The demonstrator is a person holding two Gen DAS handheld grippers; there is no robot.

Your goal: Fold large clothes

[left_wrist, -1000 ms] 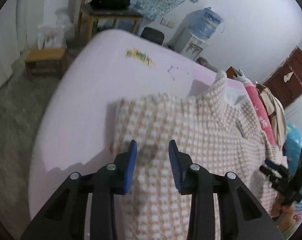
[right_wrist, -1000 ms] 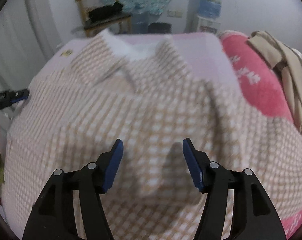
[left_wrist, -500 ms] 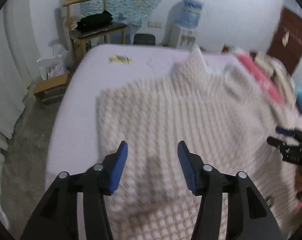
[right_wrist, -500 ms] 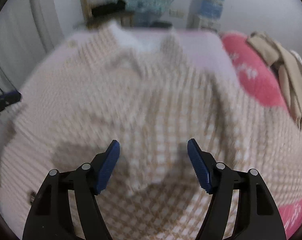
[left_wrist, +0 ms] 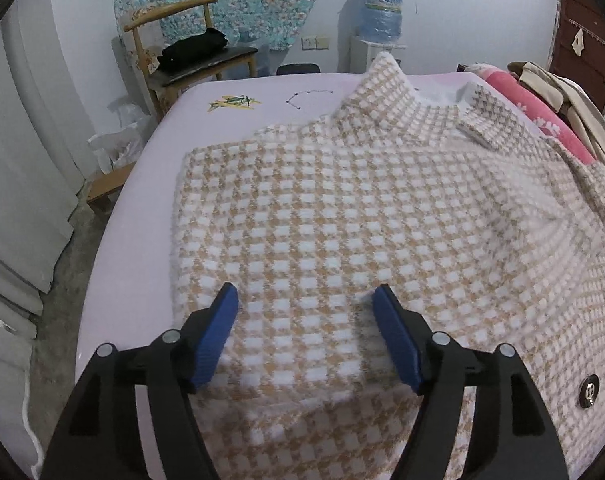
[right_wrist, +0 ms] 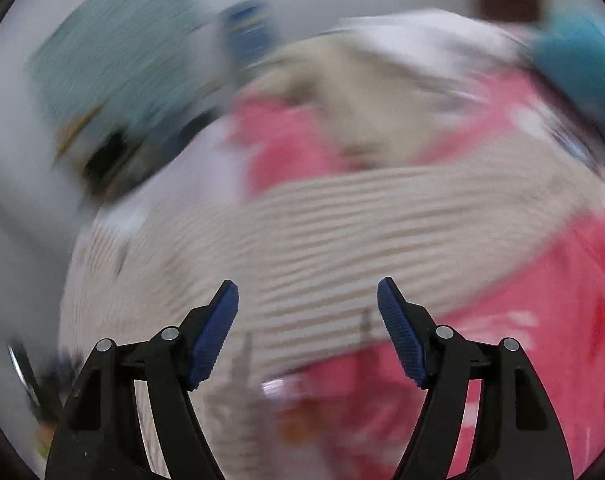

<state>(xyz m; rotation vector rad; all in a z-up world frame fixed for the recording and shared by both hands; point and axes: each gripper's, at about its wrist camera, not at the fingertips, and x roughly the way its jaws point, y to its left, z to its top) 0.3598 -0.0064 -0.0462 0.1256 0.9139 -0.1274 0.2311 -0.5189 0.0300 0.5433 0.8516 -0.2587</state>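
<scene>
A large tan-and-white checked coat point(left_wrist: 342, 216) lies spread on the pale pink bed point(left_wrist: 134, 224), collar raised at the far end, a metal snap button near the right edge. My left gripper point(left_wrist: 305, 322) hovers over the coat's near left part; its jaws are opening and nothing is between the blue pads. In the right wrist view everything is smeared by motion: the coat's striped-looking cloth point(right_wrist: 342, 216) crosses the middle, over a pink blanket point(right_wrist: 542, 320). My right gripper point(right_wrist: 307, 312) is open above it, holding nothing.
A pink blanket point(left_wrist: 530, 112) and beige clothes point(left_wrist: 558, 92) are heaped along the bed's right side. Beyond the bed stand a wooden chair point(left_wrist: 190, 60) with a black garment, a water dispenser point(left_wrist: 378, 28) and a dark door. A low stool point(left_wrist: 106, 188) and concrete floor are at left.
The left gripper's jaws have widened, and its view has swung from tilted to level across the coat. The right gripper has swept fast to the right, from over the coat's middle toward the pink blanket.
</scene>
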